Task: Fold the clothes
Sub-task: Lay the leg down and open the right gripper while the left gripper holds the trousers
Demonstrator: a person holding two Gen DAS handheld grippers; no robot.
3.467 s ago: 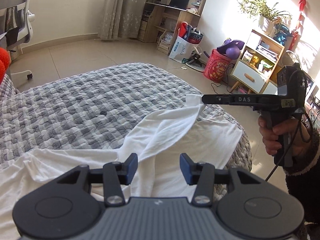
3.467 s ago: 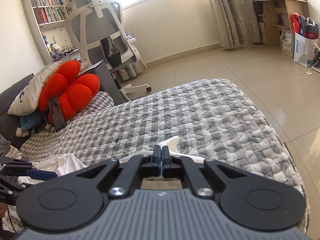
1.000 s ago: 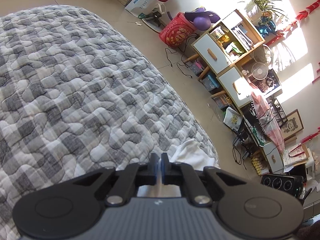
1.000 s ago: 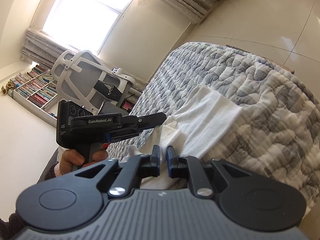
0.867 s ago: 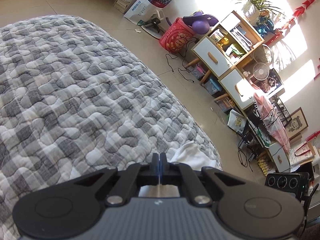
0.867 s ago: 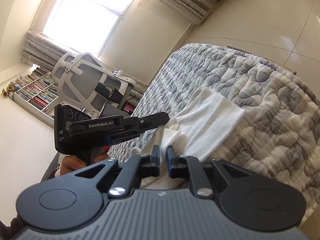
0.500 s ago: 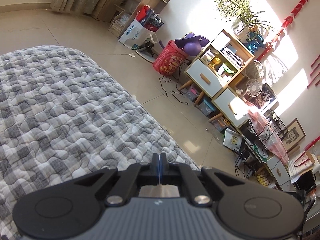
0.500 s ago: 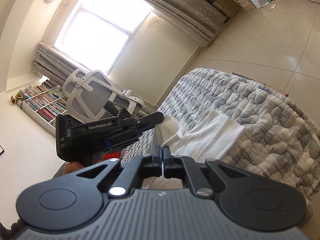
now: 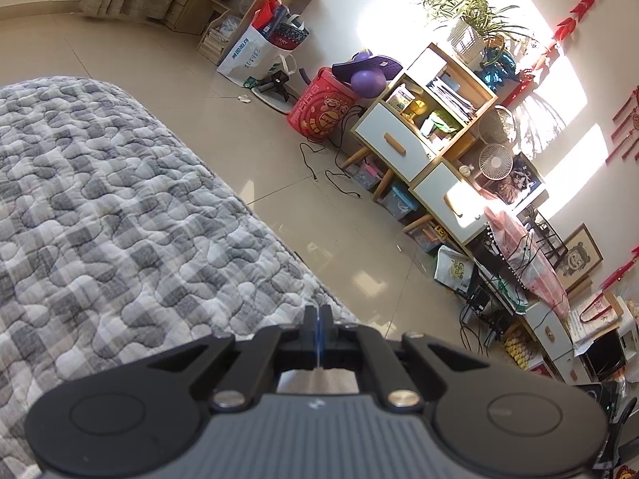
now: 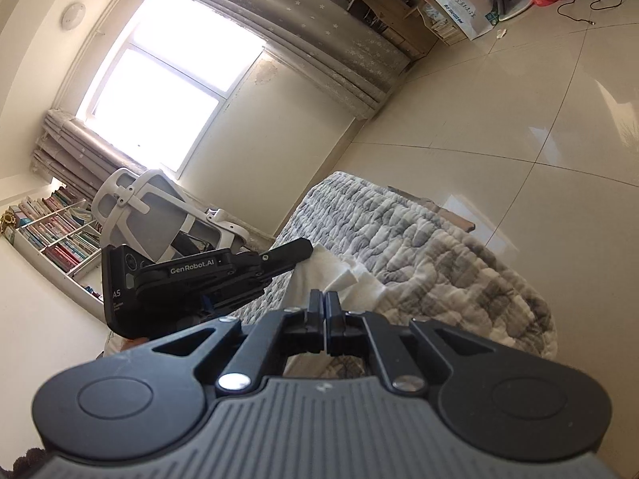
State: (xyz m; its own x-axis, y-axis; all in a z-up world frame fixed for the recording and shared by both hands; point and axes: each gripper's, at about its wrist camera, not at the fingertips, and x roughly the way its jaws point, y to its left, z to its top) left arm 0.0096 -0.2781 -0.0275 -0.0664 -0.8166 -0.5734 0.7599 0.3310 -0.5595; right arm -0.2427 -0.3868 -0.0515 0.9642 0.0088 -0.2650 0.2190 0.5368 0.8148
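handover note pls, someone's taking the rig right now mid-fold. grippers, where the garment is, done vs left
Left gripper: shut on an edge of the white garment, lifted off the bed.
Right gripper: jaws shut, white cloth right at the tips; it looks pinched, but the grip itself is hidden.
Garment: hangs between the two grippers over the edge of the grey checked quilt; most of it sits below both cameras, out of view.
Done: both edges appear picked up.
Left: carry the cloth over, lay the fold flat on the quilt, release, then smooth. How far the folding has got cannot be told from these views.
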